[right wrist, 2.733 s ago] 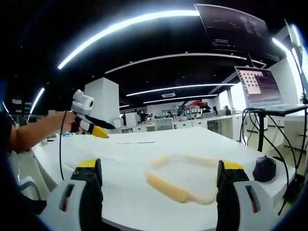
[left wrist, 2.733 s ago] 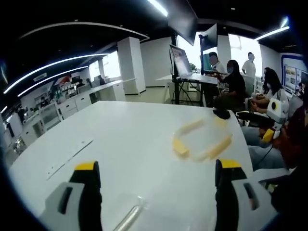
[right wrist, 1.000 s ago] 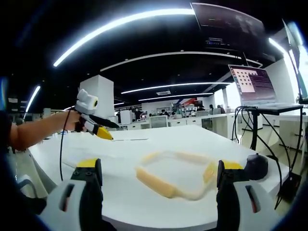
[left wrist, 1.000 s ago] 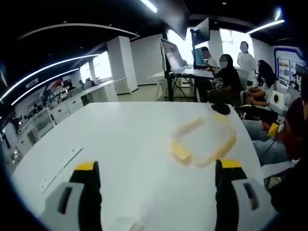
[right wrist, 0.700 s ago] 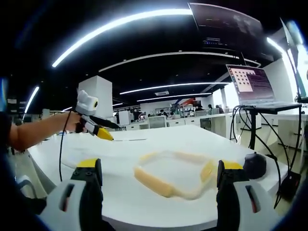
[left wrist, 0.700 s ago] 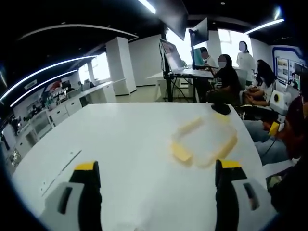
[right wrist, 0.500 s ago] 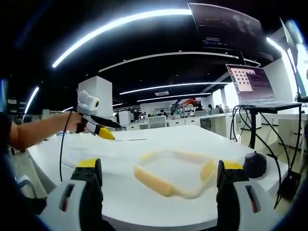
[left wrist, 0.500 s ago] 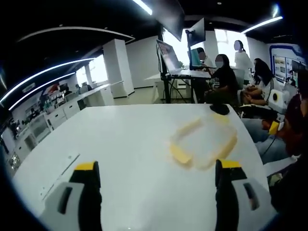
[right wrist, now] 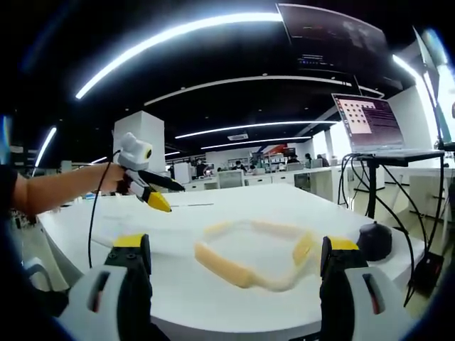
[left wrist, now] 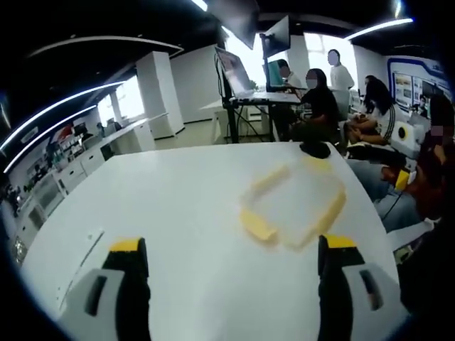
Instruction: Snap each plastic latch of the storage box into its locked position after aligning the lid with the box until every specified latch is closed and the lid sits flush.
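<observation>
The storage box (left wrist: 291, 207) is clear plastic with pale yellow latches and lies low on the white table (left wrist: 170, 199). In the left gripper view it sits ahead and to the right of my left gripper (left wrist: 234, 244), whose jaws stand wide open with nothing between them. In the right gripper view the box (right wrist: 250, 257) lies just beyond my right gripper (right wrist: 234, 243), also open and holding nothing. The left gripper (right wrist: 158, 201) comes in from the left in a person's hand, above the table and apart from the box. Blur hides how the lid and latches stand.
A black mouse (left wrist: 315, 149) (right wrist: 373, 241) rests by the box near the table's edge. A laptop on a stand (right wrist: 370, 124) with hanging cables is beyond it. Several people (left wrist: 320, 106) sit past that edge. A thin strip (left wrist: 78, 259) lies on the table's left.
Both views have shifted a little with the hands. The left gripper has edged slightly closer to the box. The box lies where it did, and both pairs of jaws stay wide open.
</observation>
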Demonstrator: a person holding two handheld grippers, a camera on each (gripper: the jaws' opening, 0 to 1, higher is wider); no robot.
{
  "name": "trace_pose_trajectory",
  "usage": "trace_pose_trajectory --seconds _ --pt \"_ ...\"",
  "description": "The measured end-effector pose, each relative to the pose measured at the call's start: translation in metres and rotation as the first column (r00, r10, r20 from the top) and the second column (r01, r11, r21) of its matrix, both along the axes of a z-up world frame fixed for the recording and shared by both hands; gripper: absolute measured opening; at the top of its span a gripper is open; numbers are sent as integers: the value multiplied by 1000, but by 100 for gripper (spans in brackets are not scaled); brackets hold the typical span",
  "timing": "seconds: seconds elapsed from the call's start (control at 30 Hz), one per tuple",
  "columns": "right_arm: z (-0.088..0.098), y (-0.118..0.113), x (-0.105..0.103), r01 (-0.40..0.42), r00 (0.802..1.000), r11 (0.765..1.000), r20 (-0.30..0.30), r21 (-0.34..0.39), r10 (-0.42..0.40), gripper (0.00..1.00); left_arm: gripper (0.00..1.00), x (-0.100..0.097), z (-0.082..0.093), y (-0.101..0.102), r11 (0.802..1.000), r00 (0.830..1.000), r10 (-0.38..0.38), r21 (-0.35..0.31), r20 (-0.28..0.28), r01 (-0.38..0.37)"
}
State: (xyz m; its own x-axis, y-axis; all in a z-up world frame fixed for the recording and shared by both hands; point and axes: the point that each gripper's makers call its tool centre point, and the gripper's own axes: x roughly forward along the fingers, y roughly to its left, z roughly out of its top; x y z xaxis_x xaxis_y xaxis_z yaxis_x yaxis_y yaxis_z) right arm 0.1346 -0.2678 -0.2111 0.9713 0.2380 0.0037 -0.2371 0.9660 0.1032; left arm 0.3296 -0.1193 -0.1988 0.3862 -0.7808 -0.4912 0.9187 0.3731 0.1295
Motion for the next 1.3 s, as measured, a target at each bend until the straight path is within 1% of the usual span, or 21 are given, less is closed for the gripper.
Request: trace_pose_trajectory --seconds 0.2,0.23,0.3,0.5,0.57,0.63,0.73,0.87,0.93,1.0,1.03,1.3 --pt "-3 1 0 -4 1000 1000 -6 -2 4 100 99 1 0 -9 1000 1000 -21 -2 4 21" --pt "-3 1 0 -4 1000 1000 -5 -2 4 100 99 -5 -1 -11 1000 1000 -29 4 7 29" --pt "-3 0 0 -3 1000 1000 -4 0 3 100 99 -8 -1 -14 999 999 -37 8 13 36" --pt "-3 -2 0 -2 1000 1000 -5 0 2 100 99 -12 0 -19 999 998 -51 6 22 51" --pt "-4 -2 0 -5 1000 1000 -7 -4 5 100 99 -19 -4 -24 996 996 -89 5 14 89" --pt "-5 -2 0 -7 1000 1000 -9 -5 7 100 99 -15 -6 -27 995 995 -104 6 6 104" --pt "-6 -1 0 -9 1000 1000 -9 -2 9 100 99 -7 -5 -30 993 993 -117 12 12 117" --pt "-6 1 0 -15 1000 1000 -10 -2 15 100 99 -7 -8 -33 990 991 -135 27 -7 135" --pt "-6 2 0 -16 1000 1000 -11 -1 16 100 99 -4 -10 -33 989 990 -139 40 -7 139" --pt "-7 2 0 -17 1000 1000 -11 2 17 100 99 -5 -10 -33 989 990 -142 50 -1 141" --pt "-7 1 0 -17 1000 1000 -11 2 17 100 99 -9 -11 -34 988 990 -143 53 1 142" --pt "-10 2 0 -25 999 1000 -20 10 26 100 99 -14 -16 -38 984 987 -162 75 -13 162"
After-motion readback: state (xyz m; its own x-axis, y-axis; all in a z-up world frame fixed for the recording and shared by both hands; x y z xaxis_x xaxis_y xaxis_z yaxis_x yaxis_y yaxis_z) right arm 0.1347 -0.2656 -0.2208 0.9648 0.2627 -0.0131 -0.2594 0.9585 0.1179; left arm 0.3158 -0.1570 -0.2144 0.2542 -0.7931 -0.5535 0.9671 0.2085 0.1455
